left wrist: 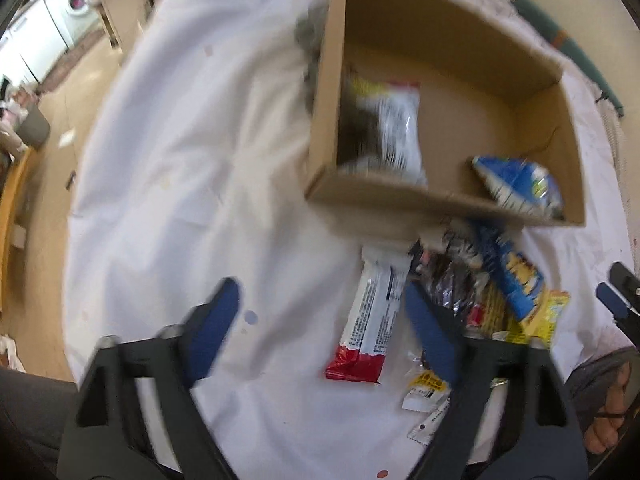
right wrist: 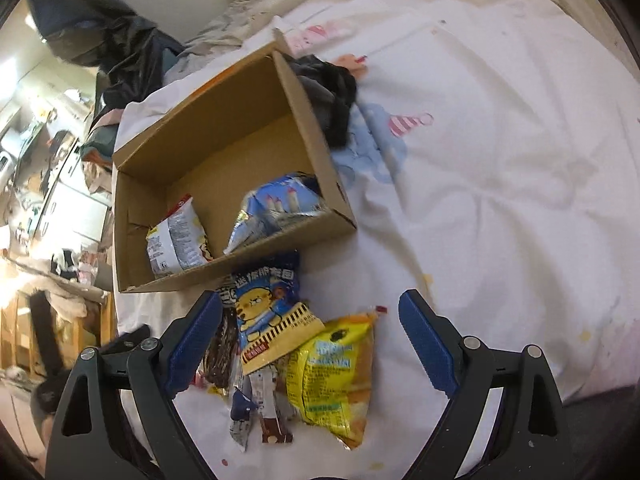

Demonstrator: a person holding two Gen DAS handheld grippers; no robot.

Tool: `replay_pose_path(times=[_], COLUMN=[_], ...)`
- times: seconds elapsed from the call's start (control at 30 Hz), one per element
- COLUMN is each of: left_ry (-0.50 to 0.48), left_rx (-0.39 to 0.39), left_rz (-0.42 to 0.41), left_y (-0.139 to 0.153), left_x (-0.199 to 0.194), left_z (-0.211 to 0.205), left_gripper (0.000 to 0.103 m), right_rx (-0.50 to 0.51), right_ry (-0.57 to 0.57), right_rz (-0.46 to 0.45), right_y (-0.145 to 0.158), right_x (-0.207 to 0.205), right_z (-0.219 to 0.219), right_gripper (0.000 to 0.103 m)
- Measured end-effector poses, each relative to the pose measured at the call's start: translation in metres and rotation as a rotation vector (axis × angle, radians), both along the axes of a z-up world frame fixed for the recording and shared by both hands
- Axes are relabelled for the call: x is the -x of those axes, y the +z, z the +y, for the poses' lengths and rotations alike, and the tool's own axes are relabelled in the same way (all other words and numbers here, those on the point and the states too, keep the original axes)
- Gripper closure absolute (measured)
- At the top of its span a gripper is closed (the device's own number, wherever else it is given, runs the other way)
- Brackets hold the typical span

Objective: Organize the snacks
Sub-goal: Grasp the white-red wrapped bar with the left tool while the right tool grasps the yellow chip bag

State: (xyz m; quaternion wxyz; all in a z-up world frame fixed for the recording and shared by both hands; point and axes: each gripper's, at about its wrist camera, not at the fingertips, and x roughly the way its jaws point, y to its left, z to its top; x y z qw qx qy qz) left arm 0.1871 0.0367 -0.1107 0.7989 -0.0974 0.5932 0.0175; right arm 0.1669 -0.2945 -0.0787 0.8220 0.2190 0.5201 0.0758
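Where tool [right wrist: 312, 344] gapes, snacks [right wrist: 304, 344] beneath.

Both the left gripper [left wrist: 320, 316] and right gripper [right wrist: 310, 330] point steeply down, jaws apart

Cardboard box [right wrist: 208, 152]: matt brown, smooth walls. White sheet [right wrist: 500, 160]: matt cloth, creased. Yellow packet [right wrist: 332, 376], lower centre: glossy crinkled plastic film. Blue packet [right wrist: 268, 304]: glossy film. Gripper pads [right wrist: 426, 344]: blue, ribbed; arms matt black plastic, metal rivets.
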Motion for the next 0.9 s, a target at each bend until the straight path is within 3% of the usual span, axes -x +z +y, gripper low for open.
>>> replay_pose_path(times=[0.03,0.3,0.5,0.57,0.6,0.73,0.8,0.87,0.9], left_ry=[-0.008,-0.161,-0.184,-0.187,-0.19,-0.169,-0.145,-0.123,-0.112], left_rx=[0.003,-0.068,-0.092,-0.104,-0.114,-0.117,-0.106,-0.097,-0.097], left_rz=[0.022,0.097,0.133,0.136,0.138,0.138,0.14,0.136,0.129], left_y=[-0.008,-0.039,-0.048,-0.05,-0.05,-0.049,-0.048,-0.046,-0.044], left_x=[-0.003,-0.007,-0.001,0.0,0.0,0.0,0.002,0.004,0.005], left_z=[-0.003,-0.043,-0.051,-0.058,-0.059,-0.054,-0.049,-0.042,-0.041], left_gripper=[0.046,0.046,0.046,0.059,0.075,0.076,0.076,0.076,0.076], right_rx=[0.002,0.044,-0.021,-0.023,-0.017,0.048,0.087,0.106,0.109], right_ry=[-0.007,-0.041,0.059,0.1,0.119,0.182,0.203,0.222,0.233], right_rz=[0.004,0.097,0.228,0.263,0.277,0.328,0.327,0.32,0.315], right_y=[-0.001,-0.019,-0.048,-0.055,-0.059,-0.074,-0.076,-0.075,-0.075], right_x=[0.001,0.004,0.008,0.008,0.007,0.004,0.004,0.005,0.005], right_z=[-0.001,-0.017,-0.009,0.002,0.007,0.029,0.036,0.039,0.04], right_gripper=[0.011,0.011,0.012,0.014,0.014,0.018,0.023,0.046,0.051])
